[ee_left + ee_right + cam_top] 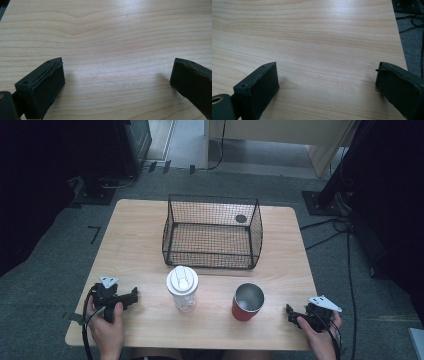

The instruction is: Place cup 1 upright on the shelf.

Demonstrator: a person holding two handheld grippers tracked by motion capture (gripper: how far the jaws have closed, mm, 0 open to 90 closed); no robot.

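Both my grippers rest at the bench's (135,250) near edge, jaws wide, holding nothing.
Bottle (182,288) and cup (247,301) stand between left gripper (131,296) and right gripper (290,312).

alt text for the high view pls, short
A person's hands hold the left tongs and right tongs, both empty, at the near edge of a wooden table. Between them stand a clear bottle with a white lid and a red metal cup; an empty black wire basket sits behind.
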